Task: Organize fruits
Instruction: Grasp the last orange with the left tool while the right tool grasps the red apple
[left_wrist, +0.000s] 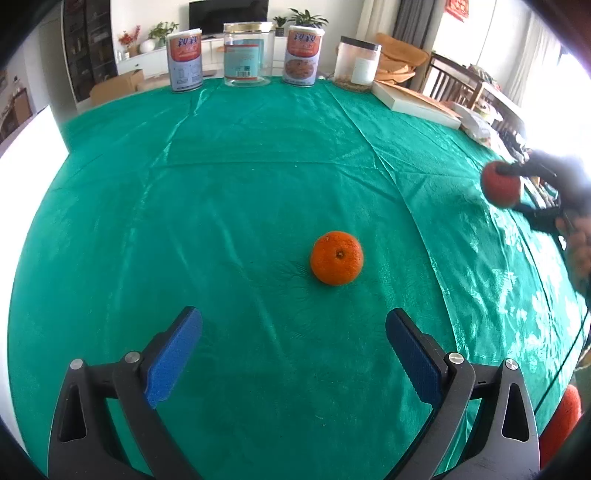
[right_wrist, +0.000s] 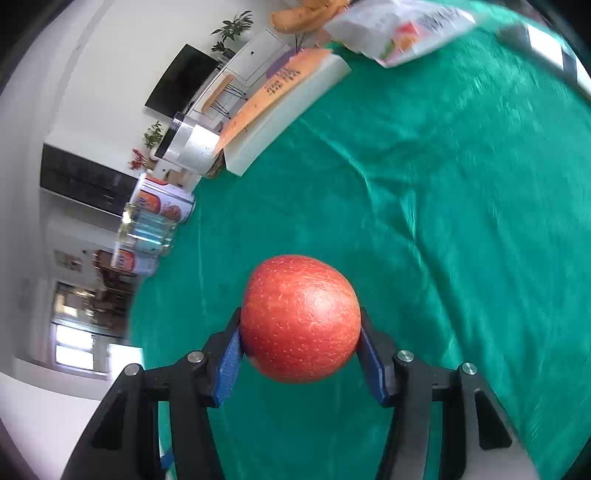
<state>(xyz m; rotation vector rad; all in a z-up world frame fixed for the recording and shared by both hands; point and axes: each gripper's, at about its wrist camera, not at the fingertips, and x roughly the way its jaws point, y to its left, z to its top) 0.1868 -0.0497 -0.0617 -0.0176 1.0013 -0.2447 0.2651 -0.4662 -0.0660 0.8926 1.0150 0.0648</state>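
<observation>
An orange (left_wrist: 337, 257) sits on the green tablecloth (left_wrist: 240, 177) in the left wrist view, just ahead of my left gripper (left_wrist: 293, 332). The left gripper is open and empty, its blue pads wide apart. My right gripper (right_wrist: 300, 332) is shut on a red apple (right_wrist: 300, 318) and holds it above the cloth, with the view rolled sideways. The same apple (left_wrist: 501, 184) and right gripper show at the right edge of the left wrist view. Another red fruit (left_wrist: 561, 424) peeks in at the bottom right there.
Along the table's far edge stand two printed cans (left_wrist: 185, 61) (left_wrist: 303, 55), a clear glass jar (left_wrist: 248, 54) and a frosted jar (left_wrist: 357, 62). A flat white box (left_wrist: 415, 103) and snack bags (right_wrist: 399, 31) lie at the right. Chairs stand beyond.
</observation>
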